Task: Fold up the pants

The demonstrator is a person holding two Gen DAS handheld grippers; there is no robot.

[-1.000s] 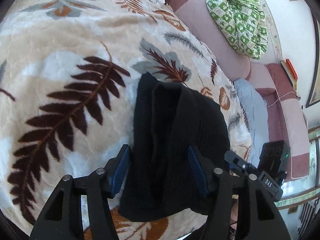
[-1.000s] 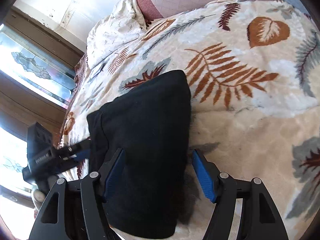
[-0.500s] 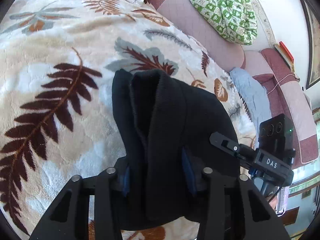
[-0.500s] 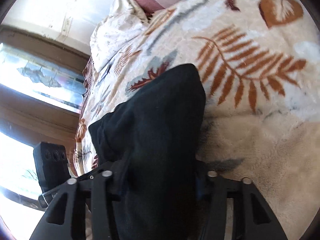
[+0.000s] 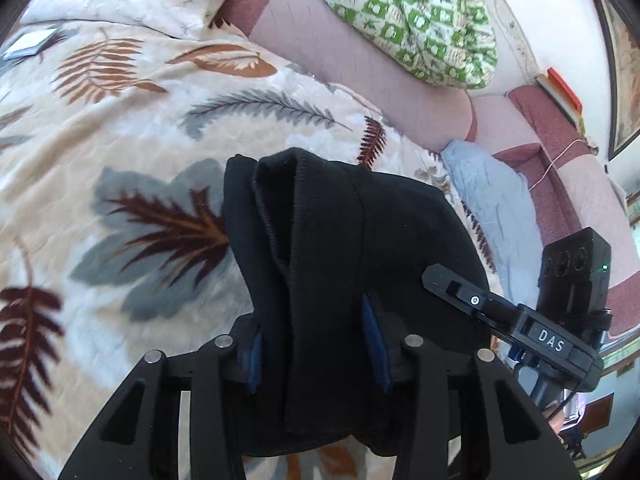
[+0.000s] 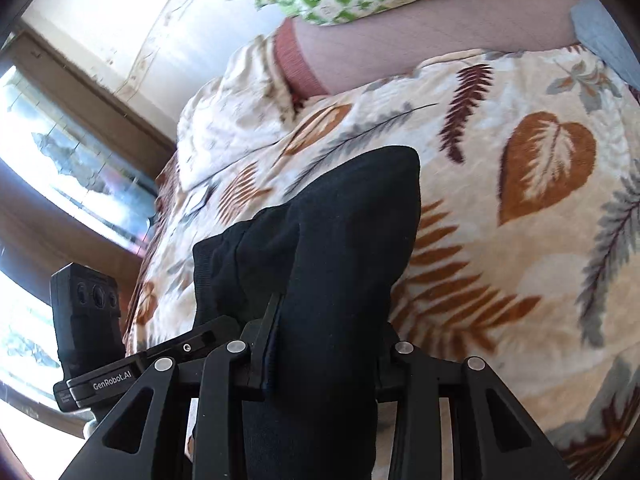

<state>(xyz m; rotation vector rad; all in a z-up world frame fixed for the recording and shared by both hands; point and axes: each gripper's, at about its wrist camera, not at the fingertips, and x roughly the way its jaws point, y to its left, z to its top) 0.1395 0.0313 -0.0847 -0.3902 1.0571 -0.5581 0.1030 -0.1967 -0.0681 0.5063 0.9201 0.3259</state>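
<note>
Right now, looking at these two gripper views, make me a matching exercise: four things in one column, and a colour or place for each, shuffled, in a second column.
Things:
1. pants
2. blanket
3. pillow
4. left gripper

Descriptions:
A. green and white pattern
B. cream with leaf prints
C. closed on a bunch of black fabric
D. black, gathered up off the bed

Pairs: 1-D, 2-B, 3-A, 4-C

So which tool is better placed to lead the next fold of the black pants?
Neither clearly: left tool and right tool have both just closed on the black pants, lifting the near end off the leaf-print blanket. Probably both carry it over together.
</note>
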